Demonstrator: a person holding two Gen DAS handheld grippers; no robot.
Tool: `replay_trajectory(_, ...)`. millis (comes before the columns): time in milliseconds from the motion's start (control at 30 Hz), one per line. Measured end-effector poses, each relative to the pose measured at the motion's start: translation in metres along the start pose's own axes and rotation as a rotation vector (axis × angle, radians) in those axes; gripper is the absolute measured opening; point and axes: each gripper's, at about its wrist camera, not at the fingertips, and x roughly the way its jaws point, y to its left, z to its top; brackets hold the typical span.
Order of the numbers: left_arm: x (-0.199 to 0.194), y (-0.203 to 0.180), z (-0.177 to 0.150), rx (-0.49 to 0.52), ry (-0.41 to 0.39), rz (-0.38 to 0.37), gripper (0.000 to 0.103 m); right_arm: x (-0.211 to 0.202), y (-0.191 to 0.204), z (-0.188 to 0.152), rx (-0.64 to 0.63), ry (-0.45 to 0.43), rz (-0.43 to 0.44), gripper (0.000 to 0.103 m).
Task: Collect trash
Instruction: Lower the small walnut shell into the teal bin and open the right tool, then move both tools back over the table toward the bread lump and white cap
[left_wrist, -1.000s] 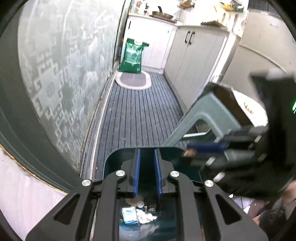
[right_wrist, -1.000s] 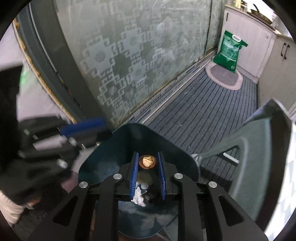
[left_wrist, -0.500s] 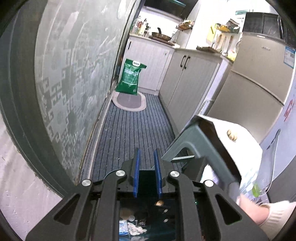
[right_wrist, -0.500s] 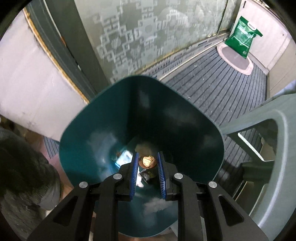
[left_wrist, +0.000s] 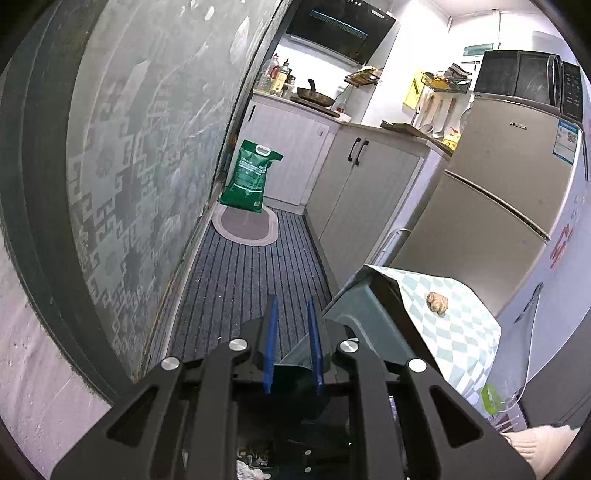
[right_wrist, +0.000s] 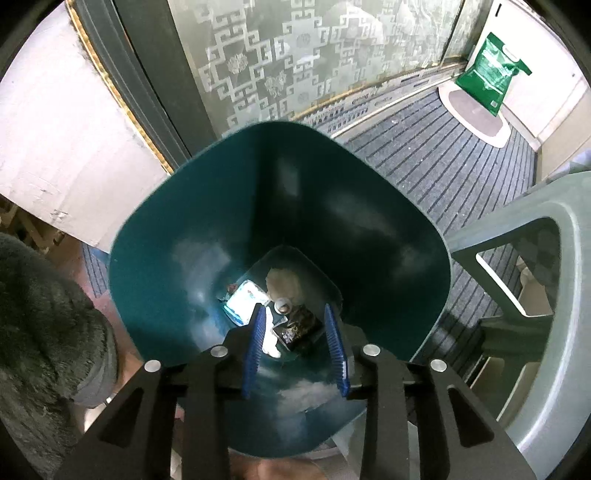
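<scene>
Over the dark teal plastic waste bin (right_wrist: 229, 229) the right tool (right_wrist: 295, 343) hangs with its blue pads spread and nothing between them; scraps of paper and wrappers (right_wrist: 245, 301) lie at the bin's bottom. Beside it, on the checked cloth covering the grey plastic stool (left_wrist: 354, 314), a crumpled brown nutshell-like scrap (left_wrist: 437, 302) sits alone. Nearby, the left tool (left_wrist: 291, 347) is parted too, gripping nothing, above the striped floor mat (left_wrist: 240, 280).

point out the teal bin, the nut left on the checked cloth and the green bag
teal bin (right_wrist: 236, 206): right wrist view, inner wall.
nut (left_wrist: 437, 303): left wrist view, its middle.
green bag (left_wrist: 249, 177): left wrist view, front face.
</scene>
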Motion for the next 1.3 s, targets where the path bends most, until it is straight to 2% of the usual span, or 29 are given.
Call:
replay_trajectory(200,0.001,-0.008,0.006,-0.002,-0.023,-0.001,0.017,-0.035,-0.002,0.003,0.013,-0.089,0.024,0.033)
replay_trajectory(333,0.002,-0.014,0.010,0.000,-0.030,0.000,0.025,-0.066,-0.004,0.003,0.017,-0.165,0.049,0.033)
replay_trajectory(600,0.011,-0.033,0.013,0.010,-0.037,0.002,0.030,-0.125,-0.018,-0.005,0.038,-0.308,0.040,0.033)
replay_trajectory(767,0.022,-0.052,0.013,0.028,-0.025,-0.010,0.035,-0.159,-0.047,-0.020,0.093,-0.390,0.014,0.033)
replay_trajectory(933,0.039,-0.081,0.009,0.074,0.004,-0.029,0.047,-0.182,-0.083,-0.039,0.168,-0.442,-0.023,0.033)
replay_trajectory(1033,0.049,-0.098,0.007,0.101,0.015,-0.037,0.050,-0.196,-0.111,-0.057,0.231,-0.475,-0.049,0.038)
replay_trajectory(1300,0.082,-0.146,-0.004,0.181,0.083,-0.082,0.059,-0.207,-0.168,-0.101,0.360,-0.502,-0.104,0.042)
